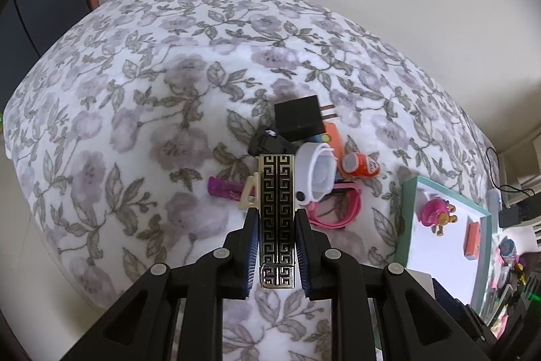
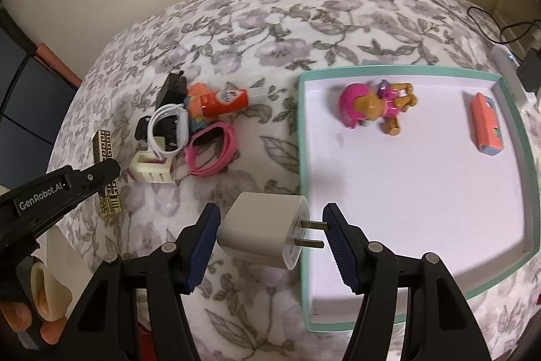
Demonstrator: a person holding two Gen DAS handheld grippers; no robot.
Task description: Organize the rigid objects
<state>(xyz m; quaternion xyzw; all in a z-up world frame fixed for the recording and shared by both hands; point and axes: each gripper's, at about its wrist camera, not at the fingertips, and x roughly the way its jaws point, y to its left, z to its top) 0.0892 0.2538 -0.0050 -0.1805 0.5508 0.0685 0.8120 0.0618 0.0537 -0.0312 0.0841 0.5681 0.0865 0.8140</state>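
1. Your left gripper (image 1: 276,246) clamps the gold-and-black patterned bar (image 1: 276,219) between both pads, above the floral blanket (image 1: 135,110).
2. Your right gripper (image 2: 270,246) stands open around the white charger (image 2: 260,230); whether its pads touch it cannot be told. The prongs point toward the teal-rimmed tray (image 2: 405,192).
3. Farther left lies the clutter: pink band (image 2: 211,154), white strap (image 2: 169,131), orange tube (image 2: 223,102), black adapter (image 1: 297,117).
4. In the tray rest a pink toy figure (image 2: 372,107) and an orange block (image 2: 487,124).
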